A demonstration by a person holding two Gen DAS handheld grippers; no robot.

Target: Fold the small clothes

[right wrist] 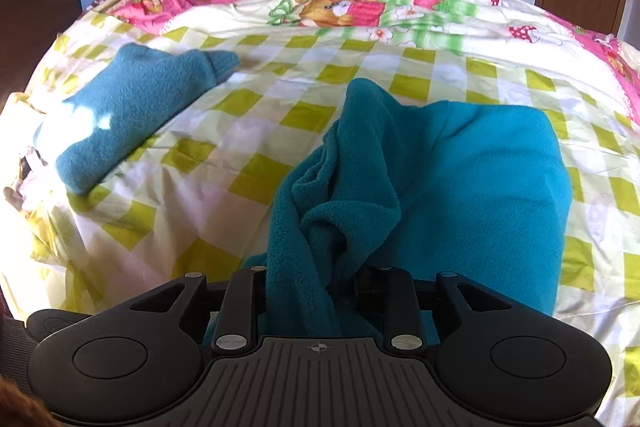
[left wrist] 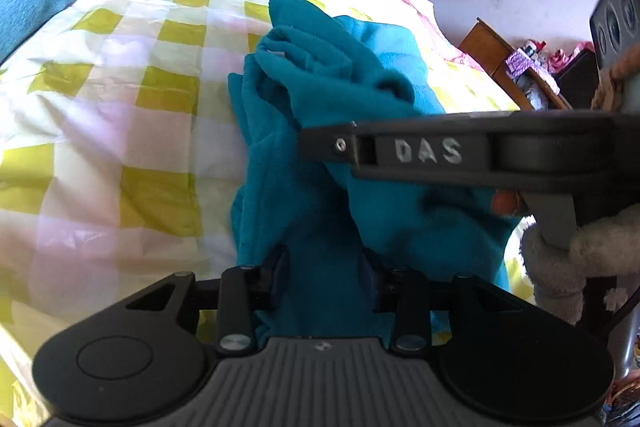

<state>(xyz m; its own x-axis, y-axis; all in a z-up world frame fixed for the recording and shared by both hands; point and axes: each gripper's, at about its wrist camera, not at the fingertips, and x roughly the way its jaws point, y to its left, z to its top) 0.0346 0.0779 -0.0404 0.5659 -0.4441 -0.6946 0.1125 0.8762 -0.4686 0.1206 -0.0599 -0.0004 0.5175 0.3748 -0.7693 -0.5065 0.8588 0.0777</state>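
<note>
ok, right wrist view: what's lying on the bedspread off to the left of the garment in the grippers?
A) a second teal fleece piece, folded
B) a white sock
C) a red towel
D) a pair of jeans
A: a folded teal fleece piece lies on the checkered bedspread, left of and apart from the teal fleece garment that both the right gripper and left gripper are pinching.

My left tongs [left wrist: 326,279] are matte black, with round side discs, silver rivets and a ribbed grey plate bearing a small crosshair mark. My right tongs [right wrist: 310,291] match; seen side-on, they carry raised "DAS" lettering and a screw. My sleeve cuff [left wrist: 576,251] is fuzzy beige.
</note>
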